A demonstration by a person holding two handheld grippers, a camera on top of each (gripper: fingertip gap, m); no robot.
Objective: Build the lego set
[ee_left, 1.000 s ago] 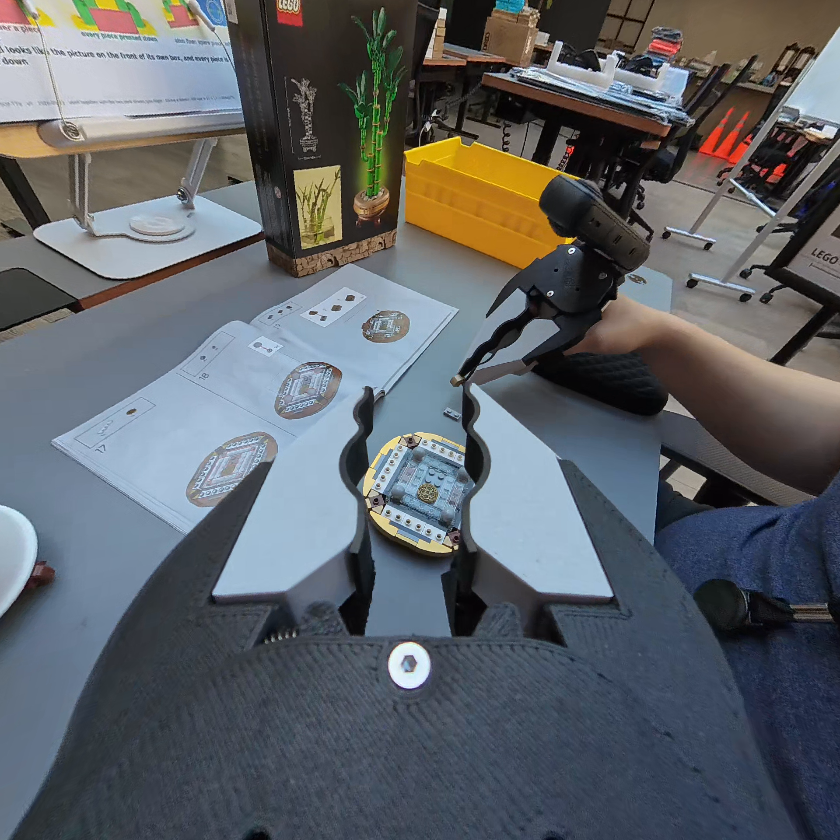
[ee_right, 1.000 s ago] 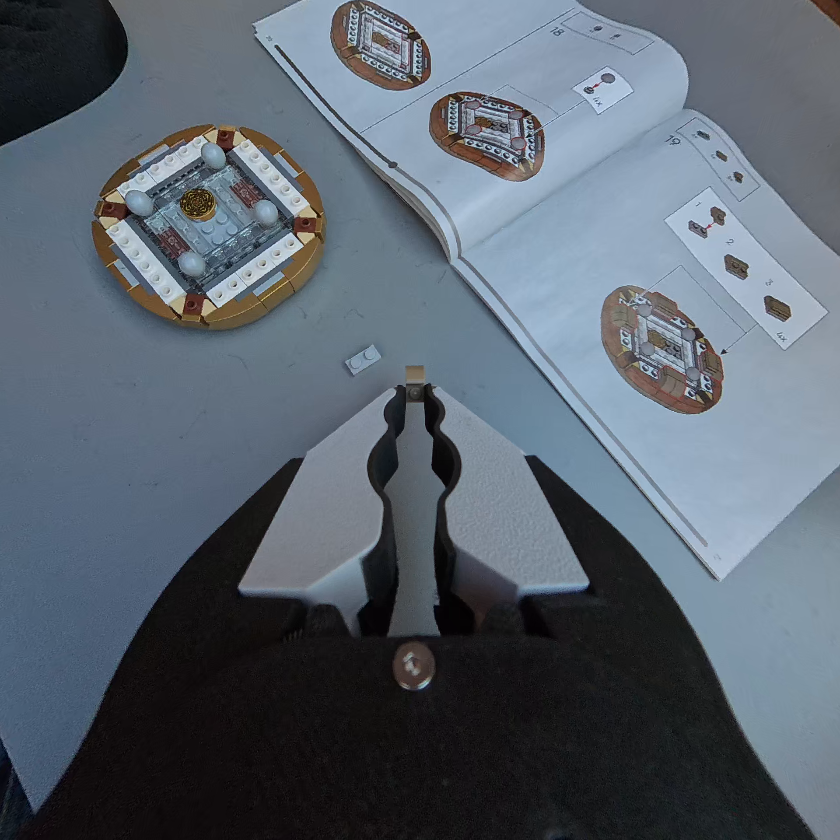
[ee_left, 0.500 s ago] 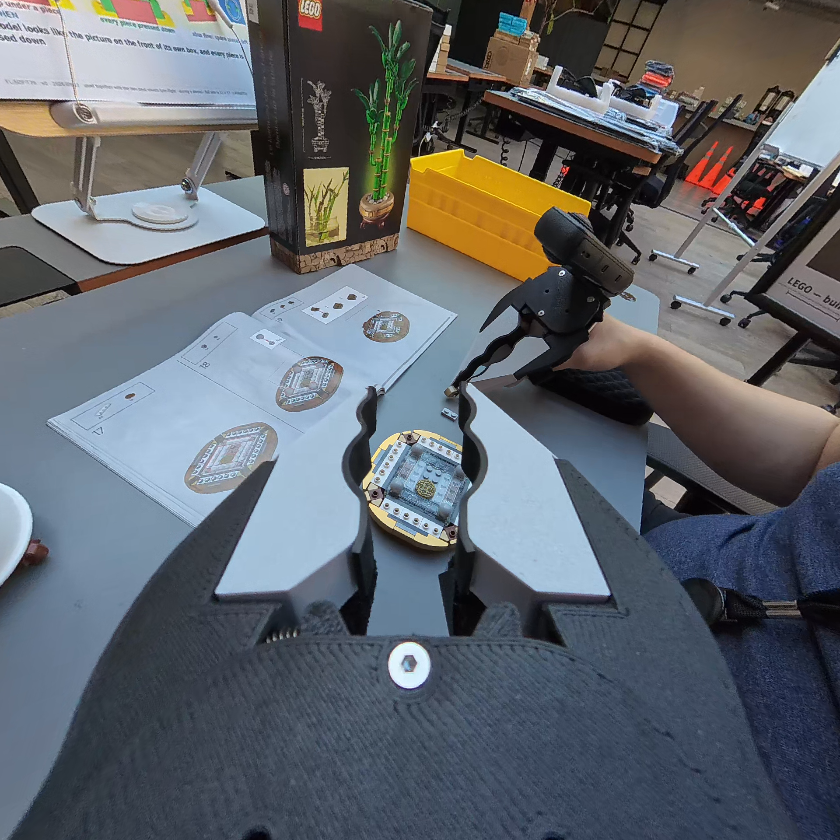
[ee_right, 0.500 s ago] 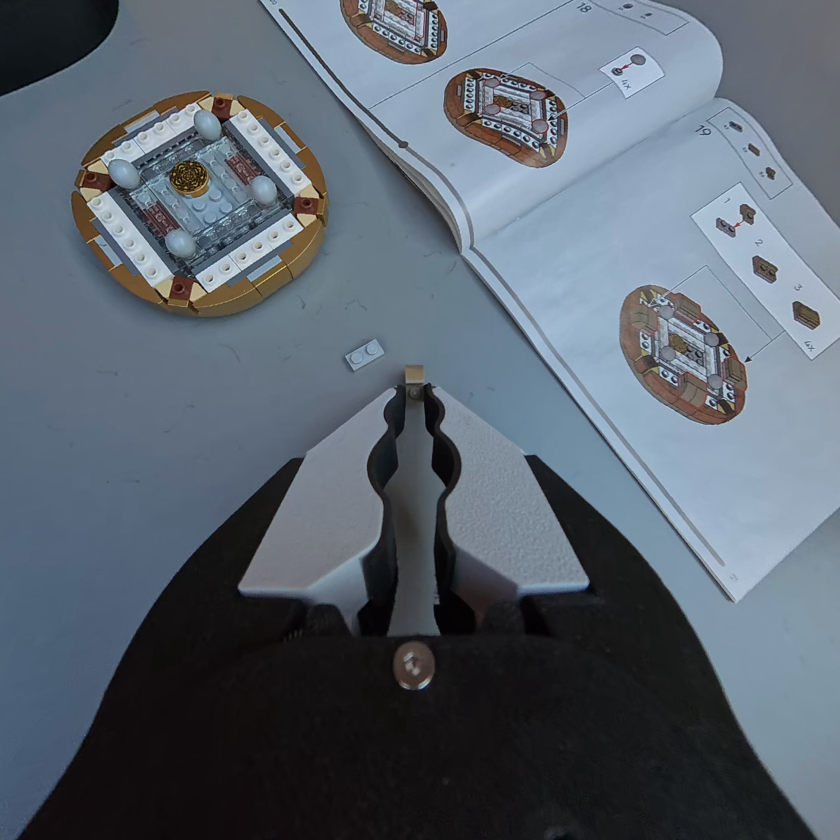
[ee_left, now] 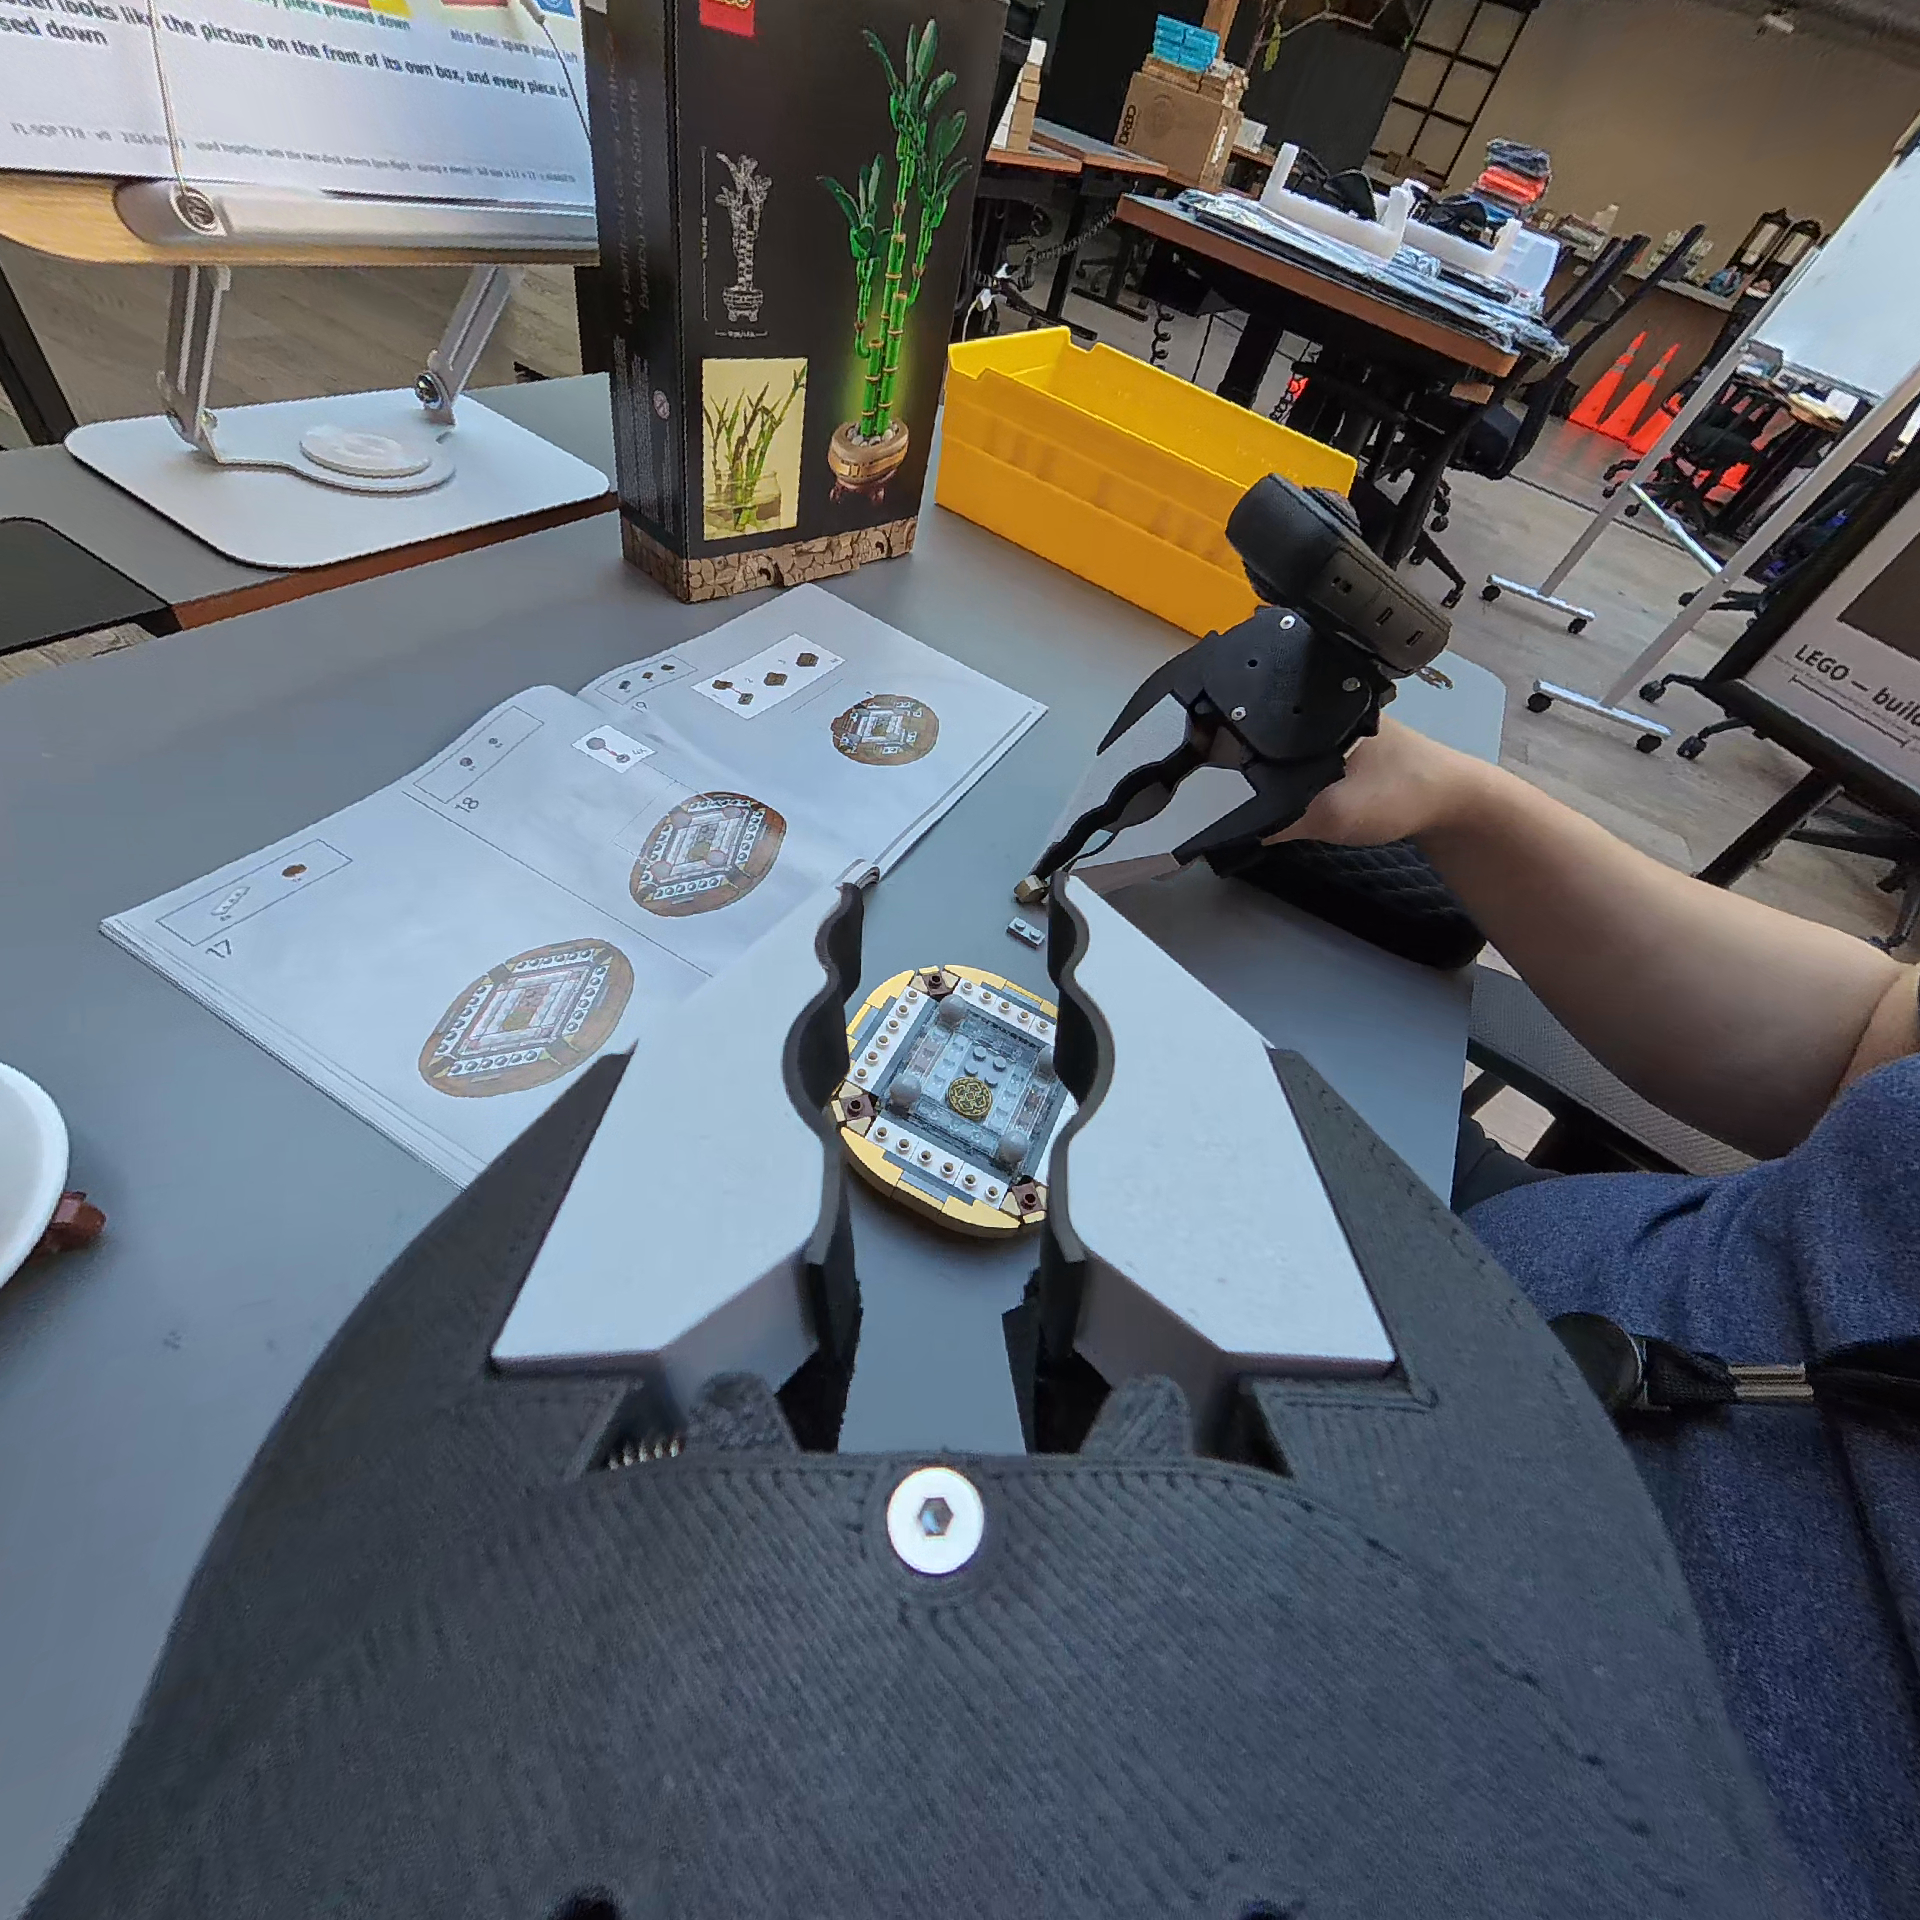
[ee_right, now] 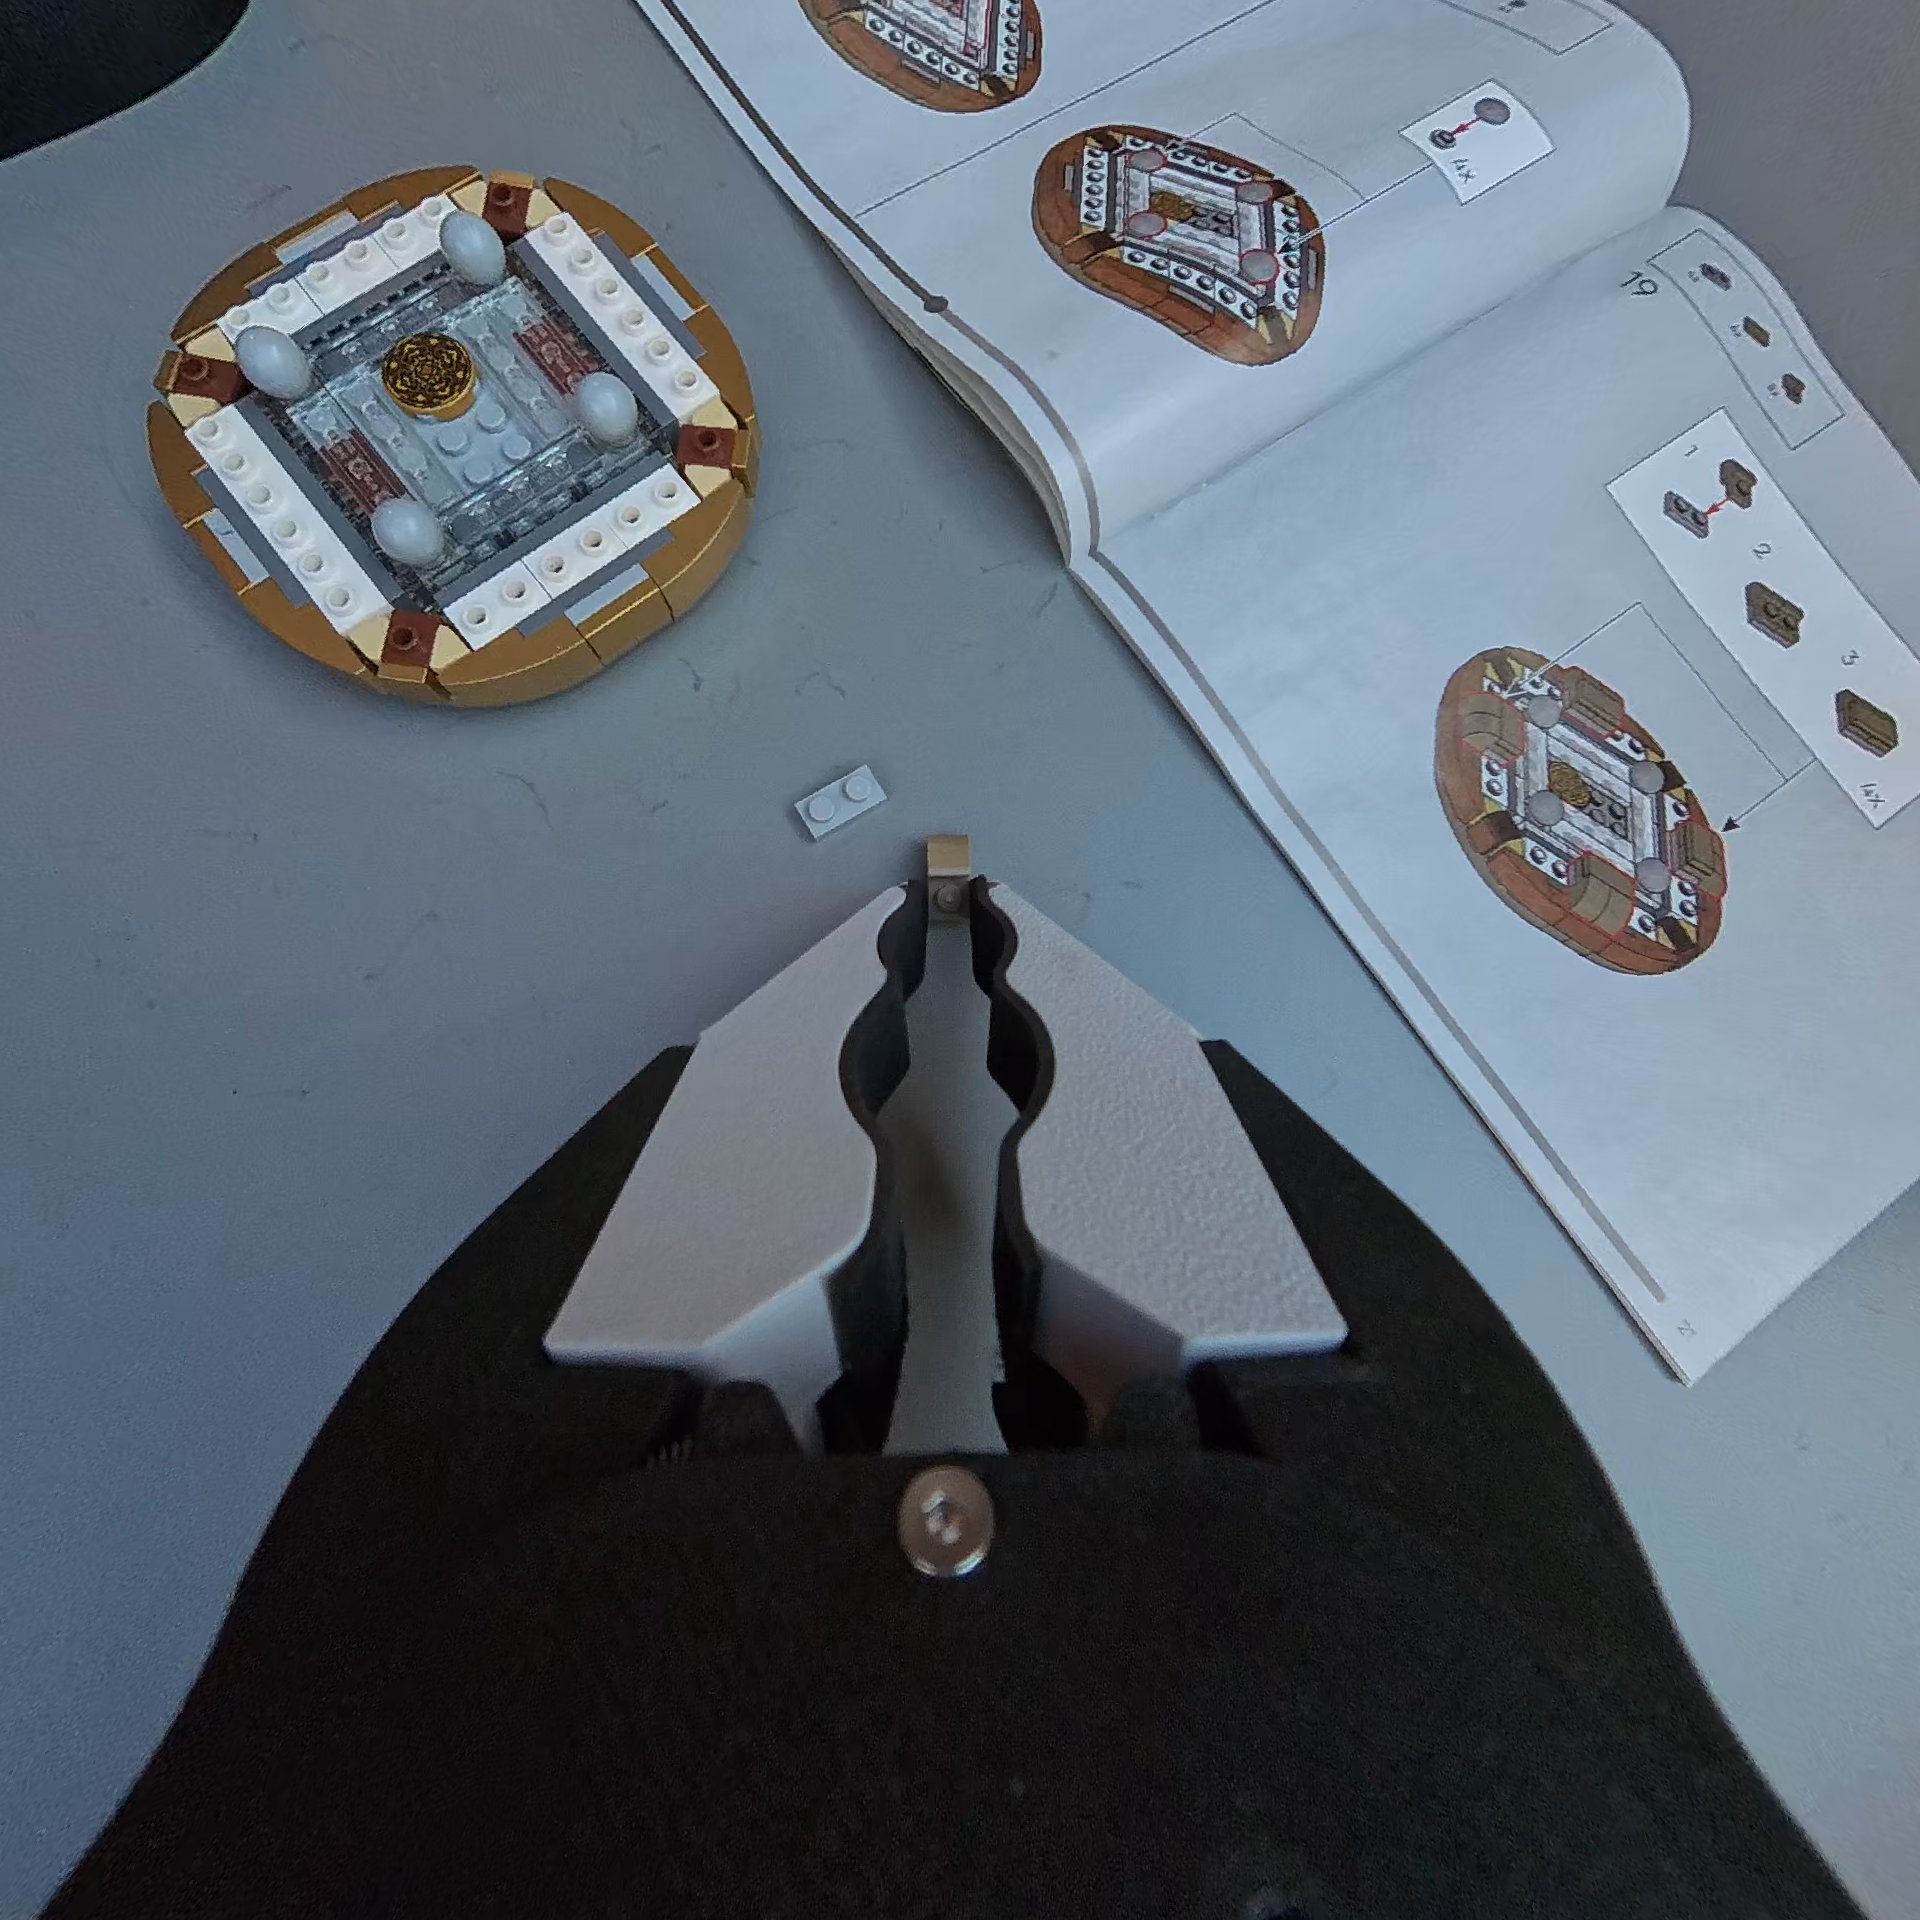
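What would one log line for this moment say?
left gripper: open over round base | right gripper: shut on tan piece | grey plate: loose on table | booklet: open

A large open workshop or lab floor. Rows of work tables (ee_left: 1299, 260) recede into the background, loaded with white fixtures and cardboard boxes (ee_left: 1174, 125). Rolling office chairs (ee_left: 1507, 447), orange traffic cones (ee_left: 1631, 384) and wheeled display boards (ee_left: 1829, 312) stand on the bare floor. On the near grey table (ee_left: 260, 1299) sit a yellow parts bin (ee_left: 1122, 488) and a sheet of printed instructions on a stand (ee_left: 291, 94).
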